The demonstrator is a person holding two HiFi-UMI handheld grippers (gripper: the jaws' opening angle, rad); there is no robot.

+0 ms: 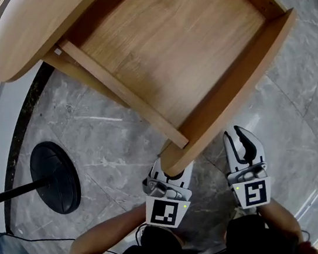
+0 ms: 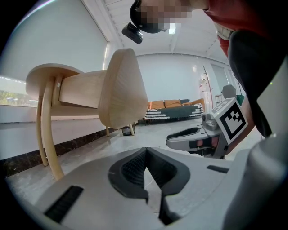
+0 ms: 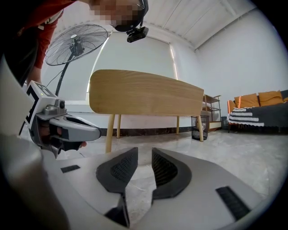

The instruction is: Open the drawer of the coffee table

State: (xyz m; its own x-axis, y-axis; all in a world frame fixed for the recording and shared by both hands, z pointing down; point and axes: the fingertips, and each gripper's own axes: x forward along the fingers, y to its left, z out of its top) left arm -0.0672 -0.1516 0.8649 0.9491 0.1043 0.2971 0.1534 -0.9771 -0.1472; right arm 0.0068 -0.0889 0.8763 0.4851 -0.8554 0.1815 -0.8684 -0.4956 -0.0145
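The pulled-out drawer (image 1: 176, 44) juts toward the person; its front panel (image 1: 233, 88) overhangs the left gripper (image 2: 146, 155), blocking upward passage there. The right gripper (image 1: 242, 140) lies just near of that panel, with bare marble floor (image 1: 315, 124) open to its right. A fan base (image 1: 55, 177) stands well left.

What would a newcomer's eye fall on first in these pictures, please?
The wooden drawer stands pulled far out of the coffee table, its inside bare, filling the top of the head view. Just below its front sit the left claw and right claw, and a black fan base lies on the marble floor at left.
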